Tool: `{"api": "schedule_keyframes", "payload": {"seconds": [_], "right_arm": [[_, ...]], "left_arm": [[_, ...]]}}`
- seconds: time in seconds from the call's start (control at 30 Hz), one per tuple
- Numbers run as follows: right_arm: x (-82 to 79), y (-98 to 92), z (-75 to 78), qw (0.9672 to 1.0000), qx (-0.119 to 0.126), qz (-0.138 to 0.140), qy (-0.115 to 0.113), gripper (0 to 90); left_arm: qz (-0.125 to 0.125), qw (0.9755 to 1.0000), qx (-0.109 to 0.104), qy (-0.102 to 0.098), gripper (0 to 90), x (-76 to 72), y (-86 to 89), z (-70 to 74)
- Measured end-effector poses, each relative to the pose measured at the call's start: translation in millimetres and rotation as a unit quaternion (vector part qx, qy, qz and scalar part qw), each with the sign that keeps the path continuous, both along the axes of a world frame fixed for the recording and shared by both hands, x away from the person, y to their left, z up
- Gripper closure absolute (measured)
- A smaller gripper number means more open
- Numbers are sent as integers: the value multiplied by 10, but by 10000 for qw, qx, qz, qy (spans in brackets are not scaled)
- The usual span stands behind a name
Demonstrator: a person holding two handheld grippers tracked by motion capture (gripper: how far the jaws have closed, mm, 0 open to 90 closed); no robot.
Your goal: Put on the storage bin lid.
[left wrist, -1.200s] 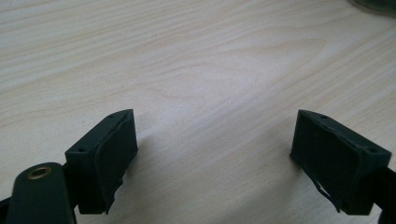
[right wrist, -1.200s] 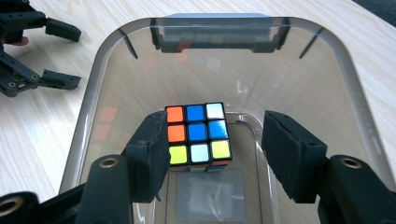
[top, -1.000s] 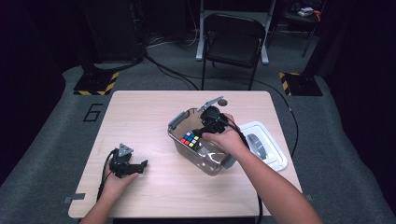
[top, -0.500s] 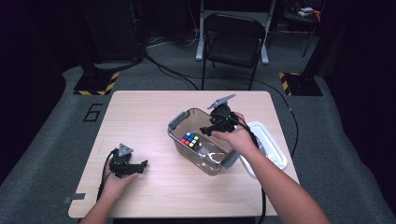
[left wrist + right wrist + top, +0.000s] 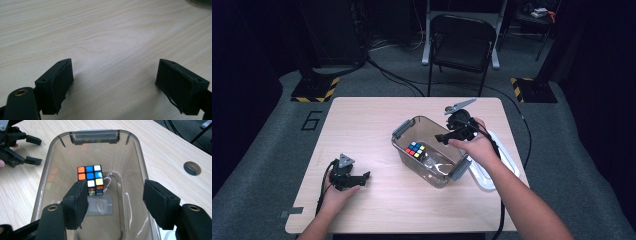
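A multicoloured puzzle cube (image 5: 415, 149) (image 5: 90, 178) lies on the floor of a clear plastic bin (image 5: 432, 175) (image 5: 140, 157) in the middle of the table. My right gripper (image 5: 447, 134) (image 5: 115, 187) hovers over the bin's far right part and looks down into it. Its jaws have just been opening and stand apart with nothing between them; the cube lies well below. My left gripper (image 5: 362, 180) (image 5: 115, 72) (image 5: 37, 151) rests on the bare wood near the table's front left, open and empty.
A white lid (image 5: 492, 165) lies right of the bin, partly under my right forearm. A round cable hole (image 5: 191, 168) sits in the tabletop past the bin. A folding chair (image 5: 462, 45) stands beyond the far edge. Cables trail off the right side.
The right gripper has lifted and shifted right, from over the bin's middle toward its far right rim, and its jaws stand wider. The cube stays in the bin. The left gripper has not moved.
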State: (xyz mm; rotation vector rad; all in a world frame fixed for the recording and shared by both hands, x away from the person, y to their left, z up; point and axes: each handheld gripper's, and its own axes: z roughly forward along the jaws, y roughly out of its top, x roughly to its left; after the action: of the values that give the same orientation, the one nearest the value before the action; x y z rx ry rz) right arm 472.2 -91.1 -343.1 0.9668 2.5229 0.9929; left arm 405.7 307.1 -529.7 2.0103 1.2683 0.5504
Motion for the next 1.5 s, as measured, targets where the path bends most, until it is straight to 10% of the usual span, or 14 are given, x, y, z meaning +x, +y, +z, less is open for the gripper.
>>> {"api": "schedule_keyframes", "payload": {"seconds": [0.8, 1.5], "right_arm": [[-62, -559, 127, 9985, 180, -490, -184, 363], [-45, -939, -56, 9935, 85, -1124, -141, 362]], "left_arm": [[4, 10000, 1, 0, 142, 0, -1, 0], [-2, 10000, 6, -6, 142, 1, 1, 0]]}}
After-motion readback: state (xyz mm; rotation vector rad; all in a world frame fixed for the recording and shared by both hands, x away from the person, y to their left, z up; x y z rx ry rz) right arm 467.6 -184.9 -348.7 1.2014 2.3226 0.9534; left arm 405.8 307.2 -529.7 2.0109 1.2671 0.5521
